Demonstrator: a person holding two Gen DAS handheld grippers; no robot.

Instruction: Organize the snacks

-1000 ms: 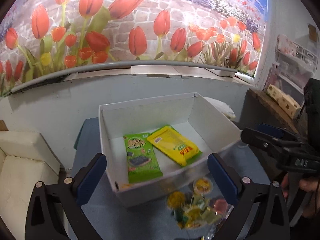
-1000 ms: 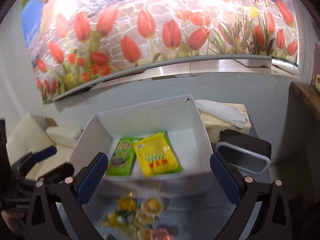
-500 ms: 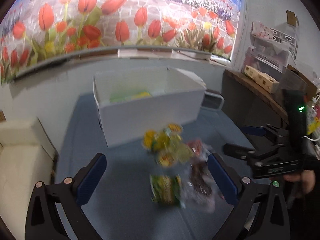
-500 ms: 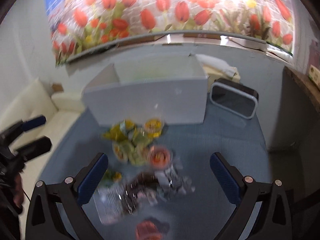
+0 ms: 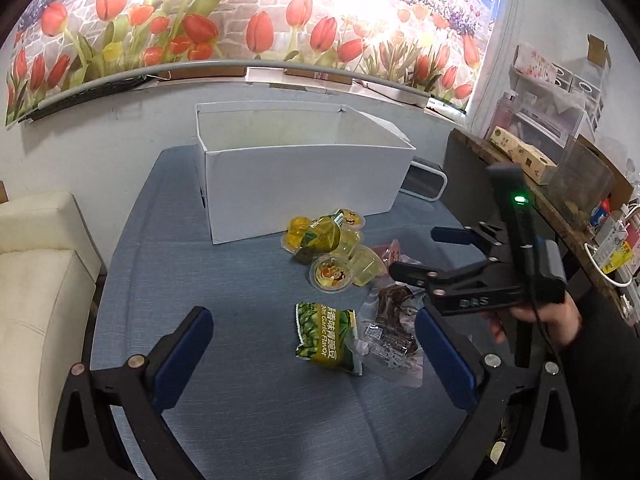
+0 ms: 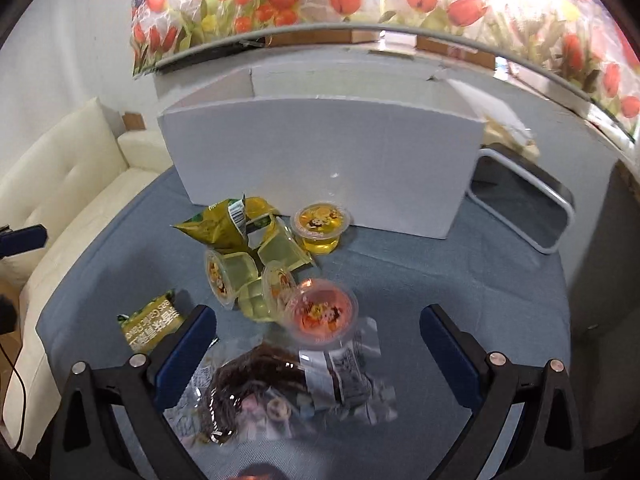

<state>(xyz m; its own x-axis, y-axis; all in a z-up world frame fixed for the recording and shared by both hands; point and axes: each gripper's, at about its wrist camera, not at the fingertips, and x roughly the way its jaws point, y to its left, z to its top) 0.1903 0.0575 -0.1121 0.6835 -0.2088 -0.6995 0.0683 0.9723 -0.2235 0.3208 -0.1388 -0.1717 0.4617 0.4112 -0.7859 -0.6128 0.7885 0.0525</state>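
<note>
Left gripper (image 5: 310, 350) spread wide above green pea packet (image 5: 326, 338), right gripper (image 6: 318, 338) spread over clear wrapped snacks (image 6: 280, 392), jelly cups (image 6: 320, 226) heaped just before white box (image 6: 320, 152), blue tablecloth (image 5: 240, 280)
</note>
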